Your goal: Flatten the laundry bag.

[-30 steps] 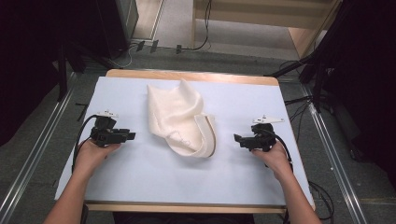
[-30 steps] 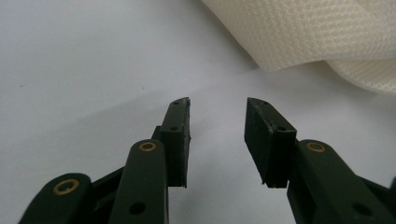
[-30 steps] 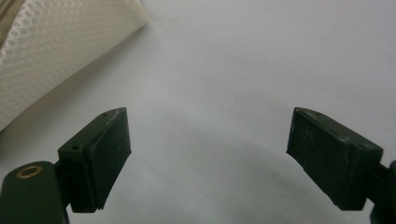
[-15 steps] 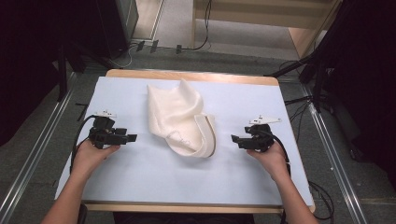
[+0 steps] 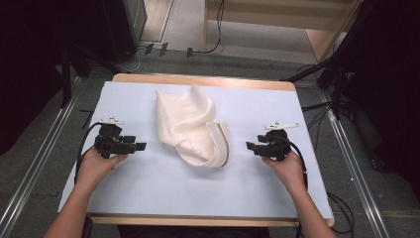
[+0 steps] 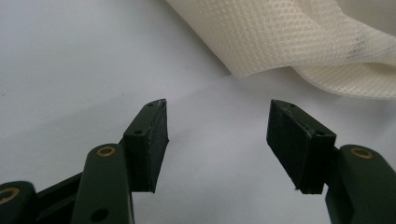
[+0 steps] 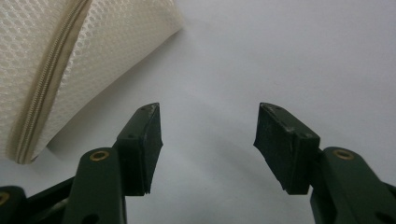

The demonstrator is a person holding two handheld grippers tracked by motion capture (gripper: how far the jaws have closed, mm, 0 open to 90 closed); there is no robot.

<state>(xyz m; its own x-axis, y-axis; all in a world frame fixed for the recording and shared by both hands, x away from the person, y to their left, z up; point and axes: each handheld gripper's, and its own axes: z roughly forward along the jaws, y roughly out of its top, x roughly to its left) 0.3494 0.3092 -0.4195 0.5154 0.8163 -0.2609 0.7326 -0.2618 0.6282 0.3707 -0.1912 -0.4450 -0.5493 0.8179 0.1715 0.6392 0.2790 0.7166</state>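
A crumpled cream mesh bag (image 5: 190, 126) with a zipper (image 7: 42, 88) lies in the middle of the table. My left gripper (image 5: 140, 147) rests to its left and points at it; its jaws have just been opening and stand open with nothing between them (image 6: 217, 126). The bag's edge (image 6: 299, 37) lies just beyond them. My right gripper (image 5: 250, 146) sits to the bag's right, a short gap from the zippered corner (image 7: 60, 60). Its jaws have just been closing but remain open (image 7: 208, 128), with bare mat between them.
A pale blue mat (image 5: 148, 198) covers the wooden table (image 5: 198, 79). Metal rails (image 5: 34, 163) run along both sides on the floor. Cables (image 5: 218, 44) and dark stands lie beyond the far edge.
My right gripper has edged slightly left toward the bag. The left hand and the bag have stayed where they were.
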